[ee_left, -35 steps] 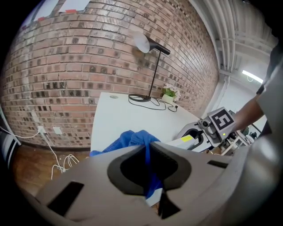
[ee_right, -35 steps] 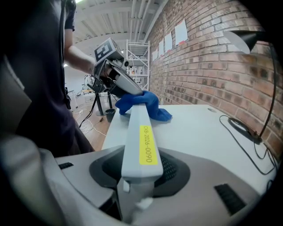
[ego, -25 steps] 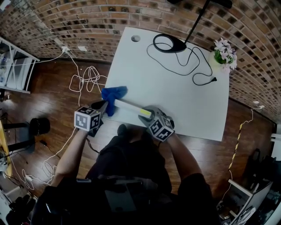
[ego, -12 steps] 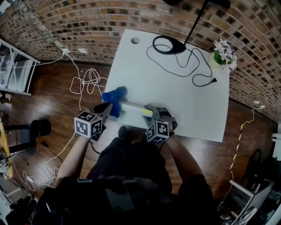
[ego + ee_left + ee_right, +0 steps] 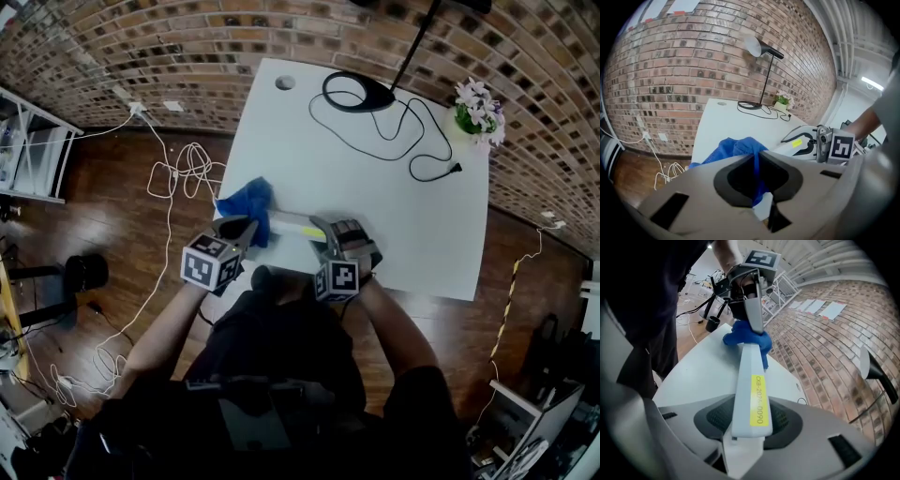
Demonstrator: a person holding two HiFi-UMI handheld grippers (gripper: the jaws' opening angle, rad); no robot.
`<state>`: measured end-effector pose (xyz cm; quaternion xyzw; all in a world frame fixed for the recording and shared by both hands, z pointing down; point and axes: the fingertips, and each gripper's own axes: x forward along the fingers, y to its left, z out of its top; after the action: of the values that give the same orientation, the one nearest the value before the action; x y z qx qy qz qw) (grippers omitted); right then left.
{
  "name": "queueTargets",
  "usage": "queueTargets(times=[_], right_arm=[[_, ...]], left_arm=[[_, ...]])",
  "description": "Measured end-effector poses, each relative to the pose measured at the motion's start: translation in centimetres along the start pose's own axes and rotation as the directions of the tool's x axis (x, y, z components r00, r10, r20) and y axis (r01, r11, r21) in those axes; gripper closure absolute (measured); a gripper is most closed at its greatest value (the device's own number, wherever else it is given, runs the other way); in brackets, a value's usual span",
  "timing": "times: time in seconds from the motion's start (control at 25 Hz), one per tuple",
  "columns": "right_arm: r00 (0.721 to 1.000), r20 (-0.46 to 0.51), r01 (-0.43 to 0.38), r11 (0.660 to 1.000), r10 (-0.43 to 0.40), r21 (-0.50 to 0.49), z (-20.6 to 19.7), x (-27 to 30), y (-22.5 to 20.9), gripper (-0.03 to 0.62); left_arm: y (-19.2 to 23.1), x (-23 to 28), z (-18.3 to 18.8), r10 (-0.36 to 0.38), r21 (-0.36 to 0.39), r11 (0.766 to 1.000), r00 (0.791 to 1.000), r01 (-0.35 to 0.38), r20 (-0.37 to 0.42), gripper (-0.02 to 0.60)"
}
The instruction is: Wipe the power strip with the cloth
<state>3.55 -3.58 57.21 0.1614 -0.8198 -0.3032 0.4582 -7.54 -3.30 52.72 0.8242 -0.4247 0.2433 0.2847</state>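
The white power strip [image 5: 292, 225] with a yellow label lies near the front left of the white table [image 5: 375, 206]. Its near end [image 5: 752, 380] sits between the pads of my right gripper [image 5: 323, 230], whose jaws are opening while the pads still touch its sides. The blue cloth [image 5: 246, 199] is bunched over the strip's far end. My left gripper [image 5: 246, 225] is shut on a fold of the cloth [image 5: 736, 147]. From the right gripper view, the cloth [image 5: 747, 338] wraps the far end under the left gripper.
A black desk lamp base [image 5: 361, 92] with its cable [image 5: 422, 141] stands at the table's back. A small flower pot [image 5: 480, 108] sits at the back right corner. White cables [image 5: 183, 169] lie on the wooden floor to the left. A brick wall runs behind.
My left gripper has shifted right, closer to the strip, with the cloth in it. The strip has swung to lie more level along the table's front edge.
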Motion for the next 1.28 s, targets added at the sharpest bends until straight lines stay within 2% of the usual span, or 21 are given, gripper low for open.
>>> queueTargets(times=[0.12,0.24,0.32,0.44,0.6,0.76,0.84,0.88,1.0,1.04,1.08,1.12,1.16,1.2,1.28], right_arm=[[0.999,0.029,-0.023,0.999,0.022,0.034,0.2,-0.5,0.4,0.418],[0.997,0.063,-0.038,0.995,0.032,0.091,0.2,-1.6,1.1,0.418],[0.995,0.09,-0.048,0.986,0.034,0.161,-0.1,-2.1,1.6,0.415],[0.992,0.111,-0.085,0.957,0.056,0.277,-0.4,-3.0,2.1,0.34],[0.985,0.129,-0.154,0.919,0.114,0.363,-0.3,-3.7,3.3,0.263],[0.974,0.162,-0.209,0.9,0.157,0.382,0.2,-5.4,4.1,0.246],[0.965,0.202,-0.242,0.864,0.167,0.442,0.5,-6.5,4.1,0.246],[0.96,0.235,-0.256,0.828,0.155,0.499,0.9,-6.9,3.7,0.246],[0.946,0.321,-0.267,0.681,0.05,0.682,2.6,-6.3,1.0,0.248],[0.949,0.312,-0.254,0.663,0.032,0.704,2.8,-5.5,0.3,0.292],[0.958,0.285,-0.233,0.673,0.034,0.702,2.7,-4.5,0.0,0.296],[0.968,0.248,-0.208,0.697,0.045,0.686,2.5,-3.6,-0.1,0.346],[0.976,0.213,-0.185,0.72,0.053,0.669,2.2,-3.0,-0.1,0.446],[0.979,0.196,-0.173,0.733,0.056,0.658,2.0,-2.7,-0.1,0.475],[0.978,0.201,-0.182,0.727,0.062,0.662,1.9,-2.7,0.1,0.482]], left_arm=[[-0.7,-0.2,0.0,0.019,0.085,0.996,1.0,-0.017,-0.014,0.541],[-1.7,-0.4,-0.8,0.045,0.188,0.981,0.999,-0.039,-0.028,0.54],[-2.1,-0.2,-2.2,0.045,0.209,0.978,0.997,-0.03,-0.067,0.54],[-2.2,0.4,-4.7,0.044,0.213,0.977,0.989,-0.013,-0.14,0.54],[-1.8,1.0,-5.3,0.067,0.254,0.967,0.988,-0.031,-0.137,0.54],[-1.9,2.0,-5.3,0.037,0.217,0.976,0.978,0.009,-0.205,0.54],[-1.9,2.2,-5.3,0.026,0.212,0.977,0.974,0.023,-0.226,0.54],[-1.9,2.3,-5.3,0.024,0.211,0.977,0.973,0.026,-0.23,0.54],[-1.8,2.2,-5.2,0.025,0.186,0.982,0.97,0.021,-0.241,0.54],[-1.8,2.0,-5.1,0.02,0.165,0.986,0.97,0.022,-0.244,0.54],[-1.7,1.9,-5.0,0.002,0.134,0.991,0.971,0.031,-0.239,0.54],[-1.6,1.8,-4.9,-0.031,0.089,0.995,0.974,0.052,-0.223,0.54],[-1.7,1.6,-4.6,-0.073,0.031,0.996,0.978,0.08,-0.193,0.54],[-1.9,1.1,-4.1,-0.115,-0.037,0.993,0.982,0.11,-0.152,0.54],[-2.6,-0.5,-1.9,-0.17,-0.165,0.973,0.985,0.161,-0.036,0.54]])
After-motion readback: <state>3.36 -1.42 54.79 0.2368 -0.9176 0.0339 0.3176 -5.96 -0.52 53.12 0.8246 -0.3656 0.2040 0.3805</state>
